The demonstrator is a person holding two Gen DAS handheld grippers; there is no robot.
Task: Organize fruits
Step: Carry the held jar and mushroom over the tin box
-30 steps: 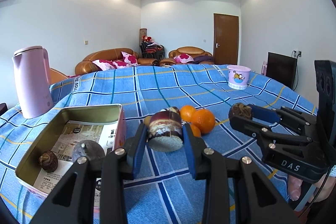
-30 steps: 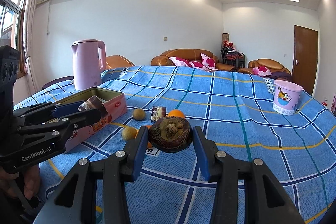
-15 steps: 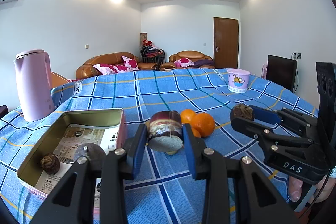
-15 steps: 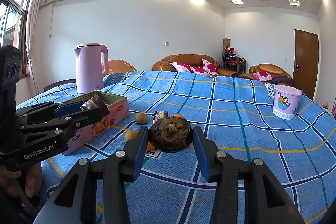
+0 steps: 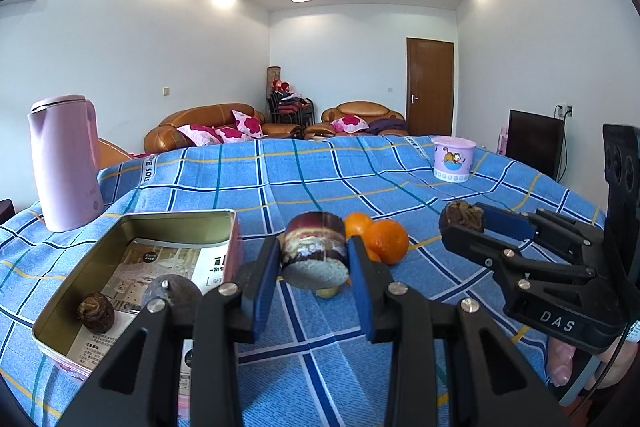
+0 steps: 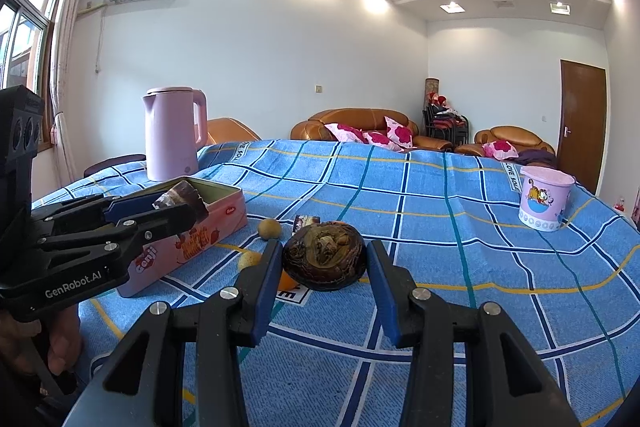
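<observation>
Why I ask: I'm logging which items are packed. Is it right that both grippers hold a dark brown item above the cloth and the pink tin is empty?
Not quite. The left gripper and right gripper each do hold a dark brown item, but the pink tin is not empty: the left wrist view shows a small brown fruit and a dark round fruit on printed paper inside.

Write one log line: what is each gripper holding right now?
left gripper: shut on cut purple root | right gripper: shut on brown root | tin: two pieces inside
</observation>
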